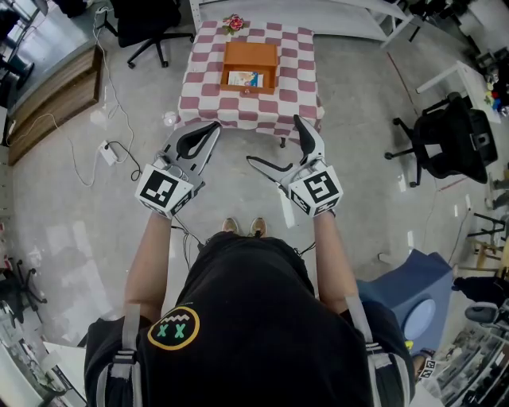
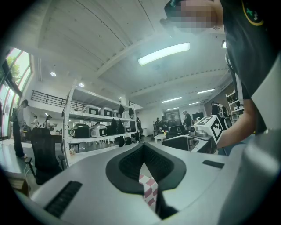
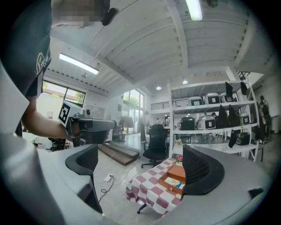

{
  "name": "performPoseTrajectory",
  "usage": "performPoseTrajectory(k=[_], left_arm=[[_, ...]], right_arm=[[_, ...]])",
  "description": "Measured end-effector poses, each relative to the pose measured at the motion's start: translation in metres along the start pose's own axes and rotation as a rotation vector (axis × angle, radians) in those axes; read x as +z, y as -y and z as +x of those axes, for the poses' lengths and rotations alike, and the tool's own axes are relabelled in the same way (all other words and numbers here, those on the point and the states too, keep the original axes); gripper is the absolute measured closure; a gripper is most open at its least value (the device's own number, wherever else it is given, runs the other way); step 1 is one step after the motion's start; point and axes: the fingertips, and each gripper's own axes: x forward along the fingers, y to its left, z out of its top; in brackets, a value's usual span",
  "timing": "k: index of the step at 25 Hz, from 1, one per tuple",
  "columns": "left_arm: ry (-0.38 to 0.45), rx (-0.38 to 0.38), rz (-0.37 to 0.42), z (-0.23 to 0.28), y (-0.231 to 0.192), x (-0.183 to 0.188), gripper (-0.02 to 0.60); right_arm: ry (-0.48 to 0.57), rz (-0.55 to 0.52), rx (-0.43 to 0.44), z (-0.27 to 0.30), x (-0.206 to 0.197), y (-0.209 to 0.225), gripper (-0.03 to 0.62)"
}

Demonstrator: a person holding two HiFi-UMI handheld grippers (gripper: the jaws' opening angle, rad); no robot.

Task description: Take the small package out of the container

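Note:
A wooden container point(image 1: 250, 57) sits on a small table with a red-and-white checked cloth point(image 1: 208, 89), a few steps ahead of me. The small package point(image 1: 244, 79), white with blue print, lies in its open front part. Both grippers hang in the air well short of the table. My left gripper point(image 1: 213, 127) is shut, its tips touching with nothing between them. My right gripper point(image 1: 274, 141) stands wide open and empty. The right gripper view shows the container point(image 3: 182, 172) and package point(image 3: 174, 181) far off between the open jaws of my right gripper point(image 3: 140, 169). My left gripper point(image 2: 143, 147) shows only a strip of cloth point(image 2: 149, 191).
A small flower decoration point(image 1: 234, 22) stands at the table's far edge. Black office chairs stand at the back left point(image 1: 147, 24) and at the right point(image 1: 449, 143). A power strip with cables point(image 1: 107, 151) lies on the floor. A blue bin point(image 1: 413, 290) is near my right side.

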Motion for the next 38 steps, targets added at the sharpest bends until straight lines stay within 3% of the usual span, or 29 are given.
performPoseTrajectory(k=[26,38], left_arm=[[-0.023,0.045,0.026,0.043,0.038,0.003,0.565],[-0.025,0.015,0.033,0.076,0.011,-0.011,0.565]], right_arm=[[0.021,-0.02,0.026,-0.043,-0.007,0.045,-0.001],[0.017,-0.026,0.01,-0.015,-0.014,0.079,-0.001]])
